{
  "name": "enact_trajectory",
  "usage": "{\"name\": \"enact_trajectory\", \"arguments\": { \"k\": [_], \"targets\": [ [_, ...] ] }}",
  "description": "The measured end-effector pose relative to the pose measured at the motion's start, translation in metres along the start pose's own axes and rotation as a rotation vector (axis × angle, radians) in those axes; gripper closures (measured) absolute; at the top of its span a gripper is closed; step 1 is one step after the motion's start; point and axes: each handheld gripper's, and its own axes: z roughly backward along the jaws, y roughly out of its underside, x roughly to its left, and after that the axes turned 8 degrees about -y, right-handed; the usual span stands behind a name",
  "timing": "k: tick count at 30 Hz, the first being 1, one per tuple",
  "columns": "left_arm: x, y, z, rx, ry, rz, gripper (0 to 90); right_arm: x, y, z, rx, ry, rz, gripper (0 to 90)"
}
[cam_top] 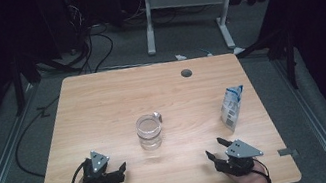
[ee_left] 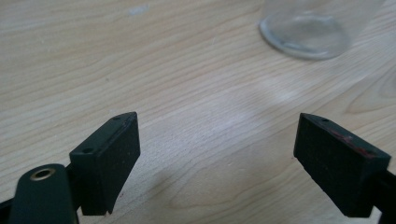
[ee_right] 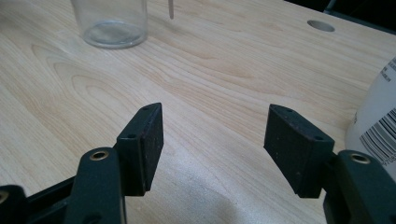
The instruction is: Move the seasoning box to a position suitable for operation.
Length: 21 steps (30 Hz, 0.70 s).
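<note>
While both grippers rest at the near edge of the wooden table (cam_top: 103,107), nothing of the work seems to be started yet. The left gripper (cam_top: 114,173) has its jaws spread wide with only bare wood between them, and the right gripper (cam_top: 216,149) is also wide and holds nothing. The glass cup (cam_top: 150,131) stands upright near the middle of the table, between the two grippers and a little beyond them; it looks empty, as far as I can tell. The small carton (cam_top: 232,105) stands upright near the right edge, just beyond the right gripper, and appears unopened. I judge that reaching, grasping the carton and pouring into the cup all remain to do.
</note>
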Motion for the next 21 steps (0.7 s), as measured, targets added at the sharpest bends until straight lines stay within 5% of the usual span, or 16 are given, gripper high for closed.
{"name": "enact_trajectory", "arguments": {
  "k": [8,14,21],
  "targets": [
    [-0.0060,-0.0037,0.0005,-0.032,0.054,-0.010,17.5,-0.0035,0.0010,0.0040,-0.002,0.004,0.001,37.6],
    [-0.0007,-0.0045,0.0011,-0.079,0.123,0.021,19.6,-0.0064,0.0036,0.0098,-0.010,0.047,-0.024,38.4],
    [0.0023,-0.0043,0.0034,-0.104,0.151,0.075,20.8,-0.0068,0.0034,0.0060,-0.001,0.042,-0.029,38.7]
  ]
}}
